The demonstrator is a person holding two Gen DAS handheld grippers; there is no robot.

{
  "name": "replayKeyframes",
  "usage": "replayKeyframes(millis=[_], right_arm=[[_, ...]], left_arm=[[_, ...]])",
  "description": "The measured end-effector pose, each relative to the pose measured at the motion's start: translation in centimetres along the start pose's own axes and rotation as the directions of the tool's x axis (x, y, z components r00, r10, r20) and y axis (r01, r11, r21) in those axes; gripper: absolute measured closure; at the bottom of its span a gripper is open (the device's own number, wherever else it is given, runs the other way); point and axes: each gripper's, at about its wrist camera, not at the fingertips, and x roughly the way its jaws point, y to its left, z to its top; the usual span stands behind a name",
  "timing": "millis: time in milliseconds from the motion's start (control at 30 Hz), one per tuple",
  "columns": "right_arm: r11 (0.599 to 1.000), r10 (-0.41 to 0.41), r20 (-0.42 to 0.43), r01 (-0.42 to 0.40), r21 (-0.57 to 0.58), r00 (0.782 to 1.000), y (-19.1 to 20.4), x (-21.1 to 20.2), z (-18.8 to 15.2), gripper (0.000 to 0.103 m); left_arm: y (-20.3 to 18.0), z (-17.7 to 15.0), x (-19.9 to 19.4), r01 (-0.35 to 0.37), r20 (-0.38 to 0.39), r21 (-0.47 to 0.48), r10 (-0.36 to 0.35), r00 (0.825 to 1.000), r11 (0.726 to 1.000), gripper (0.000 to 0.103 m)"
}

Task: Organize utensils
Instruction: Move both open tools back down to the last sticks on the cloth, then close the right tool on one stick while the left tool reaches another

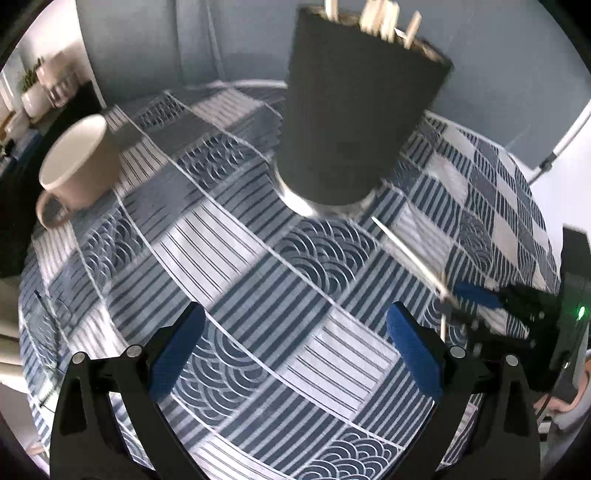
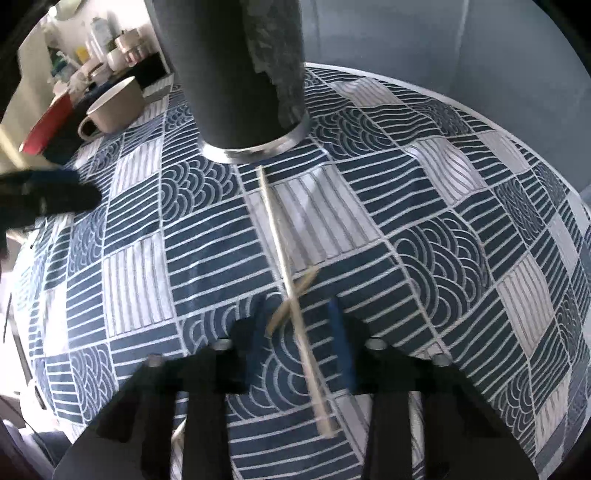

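A tall dark utensil holder (image 1: 354, 122) with a silver base stands on the patterned tablecloth; several wooden utensils (image 1: 380, 22) stick out of its top. It also shows in the right wrist view (image 2: 240, 74). A wooden chopstick (image 2: 284, 273) lies on the cloth in front of the holder, crossing a second shorter wooden stick (image 2: 295, 295). My right gripper (image 2: 301, 339) straddles both sticks with its jaws apart, blurred by motion. It also shows in the left wrist view (image 1: 476, 299) beside the chopstick (image 1: 406, 254). My left gripper (image 1: 295, 354) is open and empty above the cloth.
A beige mug (image 1: 81, 166) stands on the cloth left of the holder, also in the right wrist view (image 2: 114, 107). Beyond the table's left edge are a shelf with jars (image 2: 110, 48) and a red object (image 2: 48, 125). The round table's rim (image 2: 517, 122) curves at the right.
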Motion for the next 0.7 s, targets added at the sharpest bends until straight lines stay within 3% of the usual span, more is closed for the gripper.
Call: replayKeyframes(millis=[100, 267, 400, 700], right_arm=[[0.998, 0.038, -0.011, -0.038, 0.053, 0.999, -1.3, -0.2, 0.0, 0.092], [0.997, 0.042, -0.007, -0.042, 0.060, 0.999, -2.1, -0.6, -0.4, 0.098], [0.989, 0.081, -0.004, -0.080, 0.128, 0.997, -3.5, -1.0, -0.6, 0.098], [0.974, 0.066, 0.030, -0.071, 0.213, 0.997, -6.6, -3.0, -2.0, 0.098]], left_arm=[[-1.3, -1.1, 1.0, 0.018, -0.034, 0.023, -0.018, 0.999, 1.000, 0.007], [-4.3, -2.6, 2.0, 0.042, -0.073, 0.114, -0.034, 0.997, 0.993, 0.007], [-6.7, -3.5, 2.4, 0.068, -0.091, 0.188, -0.052, 0.995, 0.980, 0.007], [-11.9, -4.3, 3.4, 0.096, -0.110, 0.298, -0.066, 0.992, 0.950, 0.007]])
